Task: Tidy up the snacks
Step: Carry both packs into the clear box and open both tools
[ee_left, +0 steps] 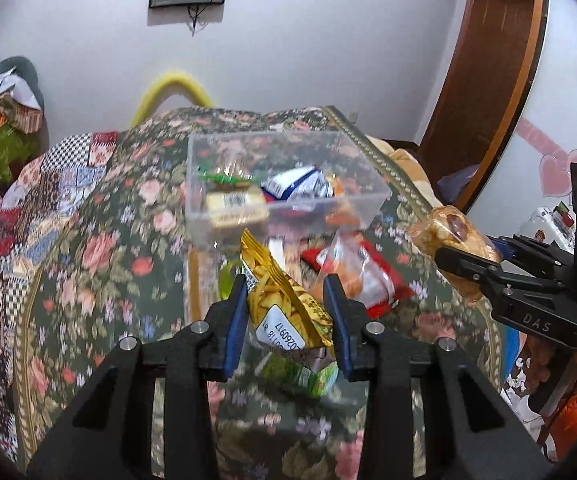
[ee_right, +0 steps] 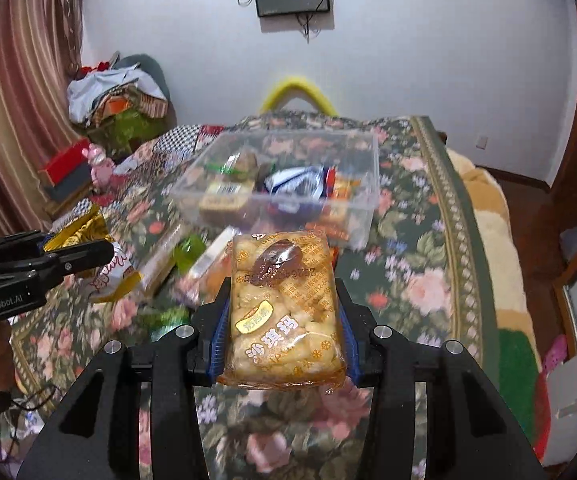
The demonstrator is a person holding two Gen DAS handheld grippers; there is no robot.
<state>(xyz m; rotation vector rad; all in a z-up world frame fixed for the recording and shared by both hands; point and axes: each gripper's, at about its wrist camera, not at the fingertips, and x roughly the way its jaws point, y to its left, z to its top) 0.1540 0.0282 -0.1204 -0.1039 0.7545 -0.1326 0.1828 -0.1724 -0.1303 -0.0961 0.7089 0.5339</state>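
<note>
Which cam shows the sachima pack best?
Right wrist: the sachima pack fills the centre, label face-on, clamped in the right gripper. Left wrist shows it only sideways at the frame's right edge, partly hidden.

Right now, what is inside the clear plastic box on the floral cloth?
The clear plastic box holds several wrapped snacks: a blue-and-white packet, a tan barcoded one, a green-wrapped one and orange packets. Anything beneath them is covered.

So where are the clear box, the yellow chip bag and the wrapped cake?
clear box [ee_right: 364,220]: right wrist view, front right wall.
yellow chip bag [ee_left: 276,292]: left wrist view, printed front.
wrapped cake [ee_right: 284,312]: right wrist view, wrapper's middle.
</note>
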